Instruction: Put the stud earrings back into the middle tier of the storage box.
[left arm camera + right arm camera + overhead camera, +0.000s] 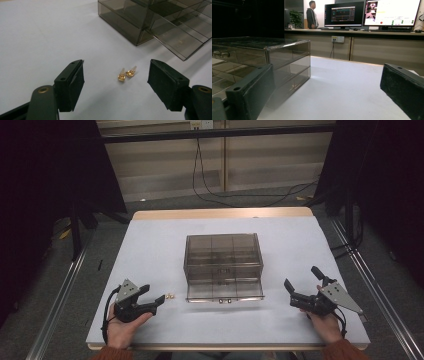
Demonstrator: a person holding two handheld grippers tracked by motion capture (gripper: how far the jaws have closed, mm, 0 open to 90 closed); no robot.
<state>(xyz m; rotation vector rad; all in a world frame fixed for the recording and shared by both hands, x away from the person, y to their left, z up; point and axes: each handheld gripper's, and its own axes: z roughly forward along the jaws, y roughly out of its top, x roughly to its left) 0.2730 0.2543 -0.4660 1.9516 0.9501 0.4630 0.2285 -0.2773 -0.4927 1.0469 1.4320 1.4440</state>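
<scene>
Two small gold earrings (127, 74) are seen on the white worktop (45, 37), between the wide-open left tongs (116, 82) (nothing held). They look light and slippery; the studs should be pinched gently. The right tongs (324, 100) are also held wide.

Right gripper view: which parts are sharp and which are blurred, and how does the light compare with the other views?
Right gripper view: the jaws are near and soft, the monitors bright. Left gripper view: the gold earrings are fairly sharp, with faint shadows. High view: the white table is evenly lit, the surroundings dark, and the smoky drawer box casts a soft shadow.
</scene>
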